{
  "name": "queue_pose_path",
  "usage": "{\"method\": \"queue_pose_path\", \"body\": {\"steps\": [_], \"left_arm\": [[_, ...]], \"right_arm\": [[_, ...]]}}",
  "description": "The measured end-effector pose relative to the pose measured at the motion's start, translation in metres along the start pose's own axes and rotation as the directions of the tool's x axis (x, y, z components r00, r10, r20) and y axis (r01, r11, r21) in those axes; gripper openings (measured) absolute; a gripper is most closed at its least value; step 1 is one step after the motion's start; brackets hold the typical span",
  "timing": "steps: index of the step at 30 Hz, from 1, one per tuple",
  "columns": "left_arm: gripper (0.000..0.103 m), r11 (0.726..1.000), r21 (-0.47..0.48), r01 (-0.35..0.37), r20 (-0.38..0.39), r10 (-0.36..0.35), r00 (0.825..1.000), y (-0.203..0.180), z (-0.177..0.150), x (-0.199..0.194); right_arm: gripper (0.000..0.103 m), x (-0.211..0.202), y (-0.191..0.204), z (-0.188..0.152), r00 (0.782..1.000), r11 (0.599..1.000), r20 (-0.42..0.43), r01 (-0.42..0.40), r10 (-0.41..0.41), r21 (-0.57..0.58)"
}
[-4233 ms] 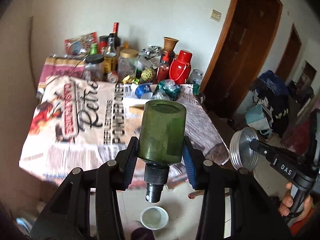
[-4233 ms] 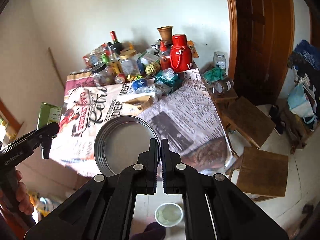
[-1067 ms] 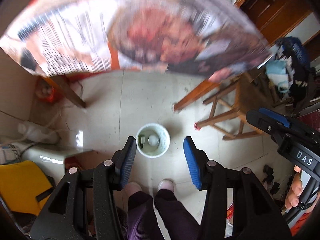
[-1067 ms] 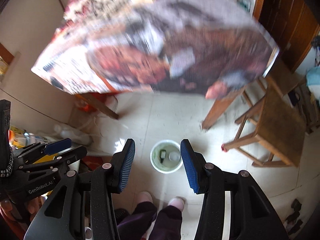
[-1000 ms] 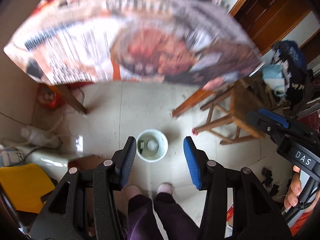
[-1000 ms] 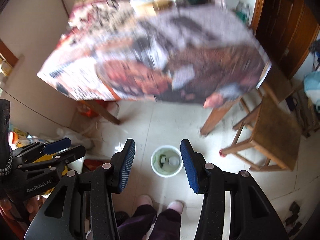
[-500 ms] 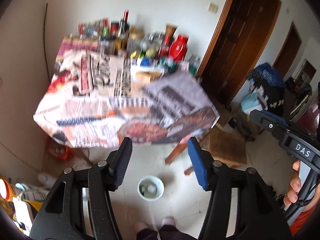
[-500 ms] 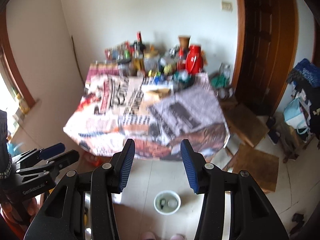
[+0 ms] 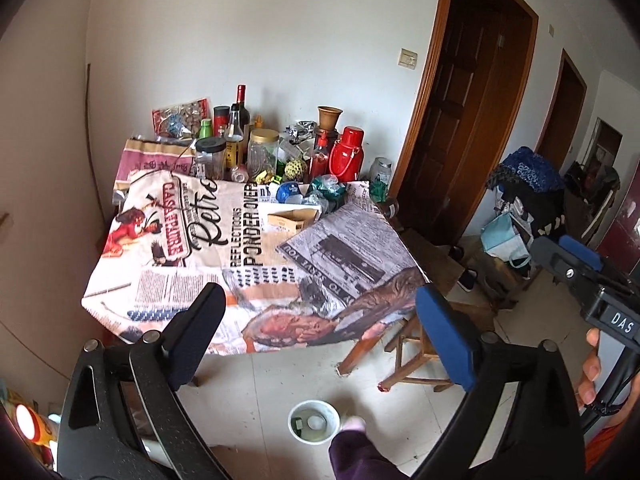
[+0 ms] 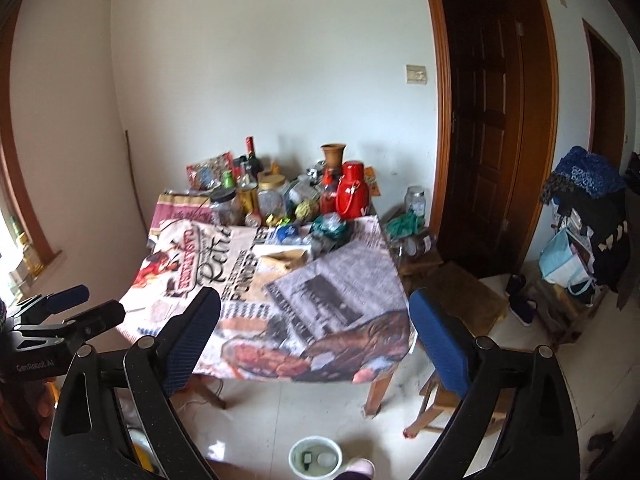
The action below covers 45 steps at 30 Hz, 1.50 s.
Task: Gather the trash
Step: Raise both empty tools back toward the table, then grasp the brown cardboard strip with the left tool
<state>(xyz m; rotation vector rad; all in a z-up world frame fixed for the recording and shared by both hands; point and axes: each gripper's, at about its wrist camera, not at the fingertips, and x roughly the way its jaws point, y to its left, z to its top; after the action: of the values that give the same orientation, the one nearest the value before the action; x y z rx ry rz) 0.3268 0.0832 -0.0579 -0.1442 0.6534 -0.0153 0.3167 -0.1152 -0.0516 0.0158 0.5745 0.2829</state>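
A white bucket point(image 9: 291, 434) point(image 10: 294, 467) stands on the floor below both grippers, with a dark item and a pale round one inside. My left gripper point(image 9: 318, 304) hangs above it, its jaws opening wide with nothing between them. My right gripper point(image 10: 314, 304) is beside it, its jaws likewise opening and empty. Ahead, on the newspaper-print tablecloth point(image 9: 192, 248) point(image 10: 344, 296), lie a flattened cardboard box point(image 9: 290, 218) point(image 10: 286, 258), a blue wrapper point(image 9: 289, 191) and a crumpled green wrapper point(image 9: 326, 190) point(image 10: 330, 226).
Jars, bottles and a red thermos point(image 9: 351, 156) point(image 10: 352, 194) crowd the table's back edge by the wall. Wooden stools point(image 9: 420, 356) point(image 10: 464, 300) stand at the table's right corner. Bags and clothes point(image 10: 580, 240) pile by the dark doors. A person's foot point(image 9: 352, 426) is next to the bucket.
Both grippers rose from just over the bucket and tilted up toward the table. Their jaws spread much wider. The green bottle and metal lid held earlier are no longer between them.
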Motion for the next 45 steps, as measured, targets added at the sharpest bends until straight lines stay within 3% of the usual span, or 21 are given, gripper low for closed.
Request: {"method": "queue_pose_path", "body": {"steps": [8, 15, 24, 30, 37, 40, 45], "left_arm": [[0.096, 0.999, -0.026, -0.026, 0.001, 0.026, 1.000, -0.019, 0.052, 0.074], [0.096, 0.994, -0.081, -0.074, -0.004, 0.074, 0.997, -0.037, 0.099, 0.137], [0.096, 0.979, -0.124, -0.160, -0.060, 0.154, 0.986, -0.034, 0.126, 0.198], [0.096, 0.974, -0.137, -0.182, -0.116, 0.167, 0.979, 0.002, 0.140, 0.238], [0.096, 0.986, -0.103, -0.135, -0.178, 0.115, 0.977, 0.063, 0.167, 0.297], [0.096, 0.991, -0.079, -0.111, -0.246, 0.088, 0.965, 0.092, 0.172, 0.335], [0.093, 0.994, -0.064, -0.088, -0.372, 0.058, 0.926, 0.124, 0.154, 0.399]], "right_arm": [[0.094, 0.056, -0.041, 0.043, 0.999, 0.999, 0.006, -0.037, 0.037, -0.004], [0.094, 0.104, -0.072, 0.084, 0.998, 0.995, -0.008, -0.069, 0.069, -0.077], [0.094, 0.173, -0.090, 0.109, 0.989, 0.988, -0.079, -0.134, 0.128, -0.079], [0.094, 0.222, -0.081, 0.113, 0.981, 0.990, -0.148, -0.132, 0.123, -0.053], [0.094, 0.287, -0.055, 0.114, 0.967, 0.998, -0.248, -0.056, 0.064, 0.039], [0.094, 0.315, -0.044, 0.110, 0.950, 0.996, -0.305, -0.035, 0.060, 0.086], [0.094, 0.355, -0.035, 0.102, 0.915, 0.993, -0.402, 0.009, 0.039, 0.116]]}}
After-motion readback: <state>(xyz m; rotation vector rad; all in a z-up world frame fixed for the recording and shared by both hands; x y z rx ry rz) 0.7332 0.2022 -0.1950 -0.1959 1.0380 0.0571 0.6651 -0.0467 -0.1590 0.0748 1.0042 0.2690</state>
